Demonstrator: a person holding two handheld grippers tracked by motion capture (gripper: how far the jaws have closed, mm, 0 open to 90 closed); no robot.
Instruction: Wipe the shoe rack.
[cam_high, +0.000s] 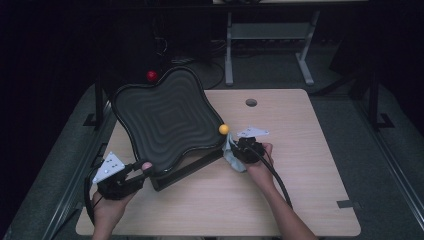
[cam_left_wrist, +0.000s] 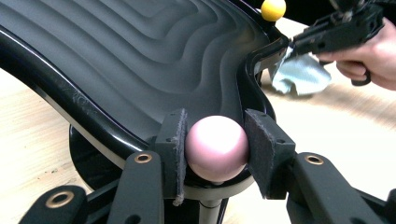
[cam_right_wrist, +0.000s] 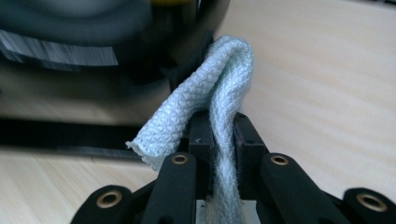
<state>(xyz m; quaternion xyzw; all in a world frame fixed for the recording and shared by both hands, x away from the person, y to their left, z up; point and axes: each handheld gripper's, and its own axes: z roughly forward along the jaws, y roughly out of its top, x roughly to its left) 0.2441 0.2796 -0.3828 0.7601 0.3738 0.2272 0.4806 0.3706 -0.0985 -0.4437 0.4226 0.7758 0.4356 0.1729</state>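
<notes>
Cloth (cam_right_wrist: 219, 93) clenched in right tongs (cam_right_wrist: 218, 133), lower end hidden; left tongs (cam_left_wrist: 215, 147) grasp pink ball (cam_left_wrist: 215, 147).

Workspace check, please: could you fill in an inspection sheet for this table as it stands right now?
Surface: wooden table, one round hole.
Job's things: black wavy tray tilted on its stand; pale cloth at its edge; pink ball; yellow ball at the rim.
Clutter: nothing seen.
Grippers: left gripper shut on the pink ball; right gripper shut on the cloth.
Cables: black cable along the right forearm.
Surroundings: red ball behind tray; grey frame, dark floor.
</notes>
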